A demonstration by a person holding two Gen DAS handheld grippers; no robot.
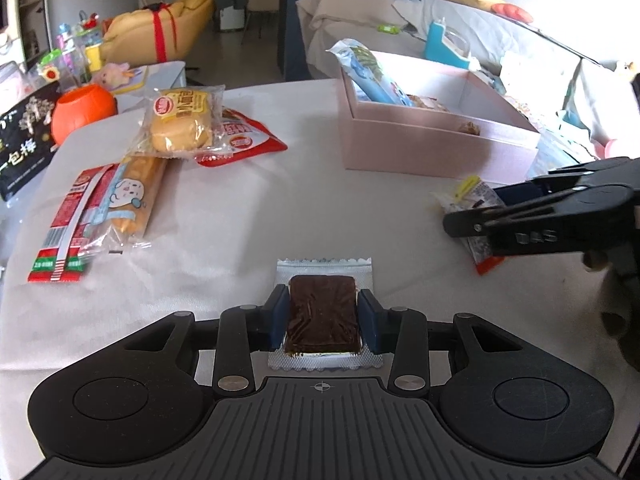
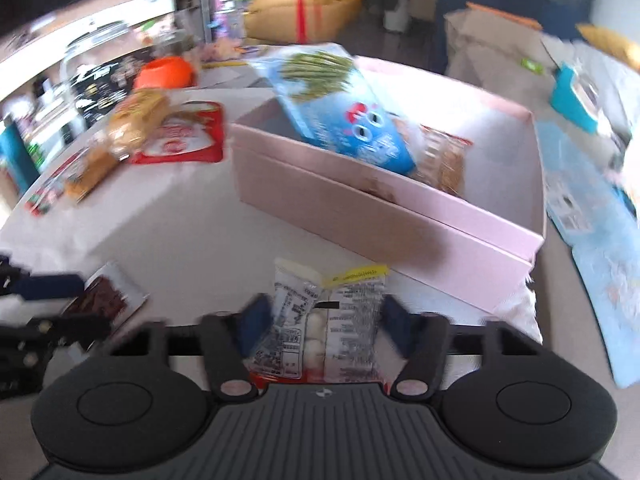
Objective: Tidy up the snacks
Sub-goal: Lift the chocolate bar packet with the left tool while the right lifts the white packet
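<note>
Left wrist — pink box (image 1: 436,152), blue snack bag (image 1: 374,76)

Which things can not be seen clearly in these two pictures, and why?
- Pink box contents: left wrist view, the near wall hides most of what lies beside the blue bag.
- White packet: right wrist view, motion blur makes its print unreadable; the right gripper body cuts off its lower end.
- Right grip: blur hides whether the pads touch the packet.
- Brown bar: left wrist view, the left gripper covers its sides.
</note>
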